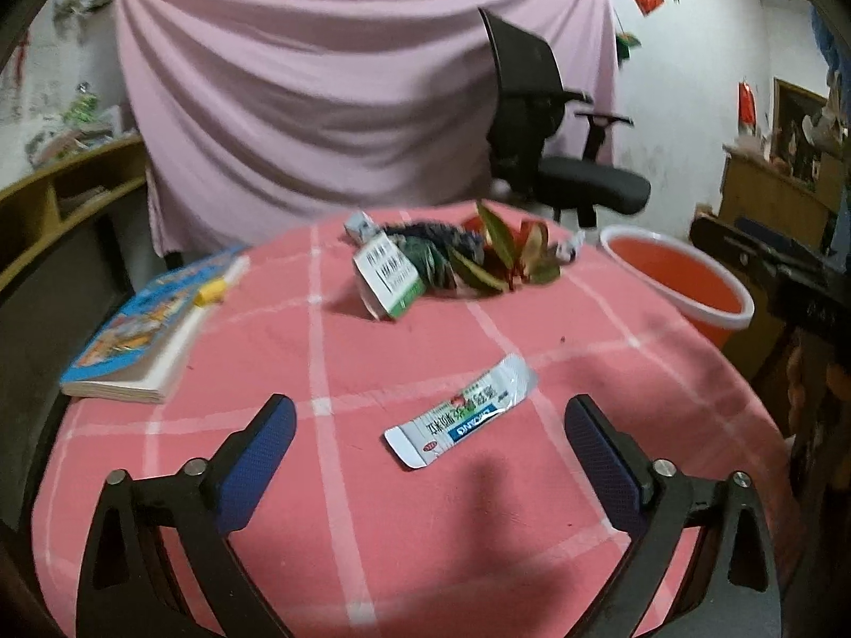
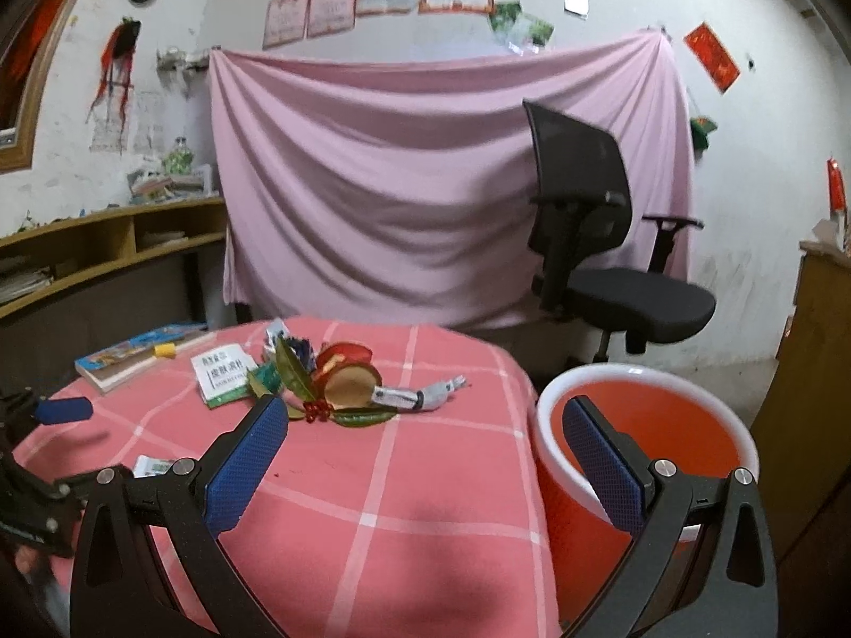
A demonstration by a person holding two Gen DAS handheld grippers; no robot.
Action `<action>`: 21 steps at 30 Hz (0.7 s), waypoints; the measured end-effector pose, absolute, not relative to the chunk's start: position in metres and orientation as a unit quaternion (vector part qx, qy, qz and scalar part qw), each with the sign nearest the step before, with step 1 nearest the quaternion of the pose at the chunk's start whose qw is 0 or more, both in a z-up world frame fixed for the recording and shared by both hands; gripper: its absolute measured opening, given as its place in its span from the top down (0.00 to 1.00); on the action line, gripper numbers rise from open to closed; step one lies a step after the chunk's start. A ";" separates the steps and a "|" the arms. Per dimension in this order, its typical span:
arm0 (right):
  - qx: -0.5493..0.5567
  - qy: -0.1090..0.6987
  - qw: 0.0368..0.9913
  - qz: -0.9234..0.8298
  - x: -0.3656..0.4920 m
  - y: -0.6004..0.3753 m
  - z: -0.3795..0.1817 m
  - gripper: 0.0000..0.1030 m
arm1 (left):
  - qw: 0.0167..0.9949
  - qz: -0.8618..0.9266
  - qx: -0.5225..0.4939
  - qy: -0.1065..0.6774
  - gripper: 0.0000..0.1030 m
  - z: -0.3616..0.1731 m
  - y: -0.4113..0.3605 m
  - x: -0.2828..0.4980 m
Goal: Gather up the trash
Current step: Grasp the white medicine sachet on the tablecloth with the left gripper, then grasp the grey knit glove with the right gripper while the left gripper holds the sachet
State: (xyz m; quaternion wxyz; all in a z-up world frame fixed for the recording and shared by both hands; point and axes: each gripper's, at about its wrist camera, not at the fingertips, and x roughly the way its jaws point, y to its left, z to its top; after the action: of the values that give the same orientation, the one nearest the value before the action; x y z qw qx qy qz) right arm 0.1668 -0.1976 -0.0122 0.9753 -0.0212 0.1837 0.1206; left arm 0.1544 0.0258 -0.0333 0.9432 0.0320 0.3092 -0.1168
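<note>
I'm hovering my left gripper (image 1: 430,428) over the table's (image 1: 276,505) near edge, jaws wide and empty, the flat sachet (image 1: 461,412) lying between the fingertips. My right gripper (image 2: 423,428), also spread wide and holding nothing, is straddling the table's right edge and the orange bucket (image 2: 665,414) beside it. Box (image 1: 387,272), leaves (image 1: 502,252) and crumpled wrapper (image 2: 420,397) are sitting near the far edge.
</note>
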 end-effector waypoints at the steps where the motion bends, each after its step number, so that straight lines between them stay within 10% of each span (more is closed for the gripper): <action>1: -0.021 0.193 0.973 0.122 0.172 -0.198 -0.013 0.00 | 0.939 -0.121 0.033 0.319 0.11 -0.036 0.026 0.159; 16: 0.025 0.382 0.911 0.156 0.233 -0.208 -0.049 0.00 | 0.914 -0.125 0.043 0.383 0.78 -0.044 0.014 0.195; 21: 0.038 0.360 0.920 0.152 0.247 -0.208 -0.036 0.00 | 0.918 -0.101 0.003 0.384 0.83 -0.037 0.010 0.212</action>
State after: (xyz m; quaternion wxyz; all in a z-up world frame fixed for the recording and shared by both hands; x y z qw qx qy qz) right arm 0.2471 -0.2084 -0.0359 0.9196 0.0383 0.3600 0.1522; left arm 0.2122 0.0099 -0.0373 0.9177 0.0027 0.3843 -0.1009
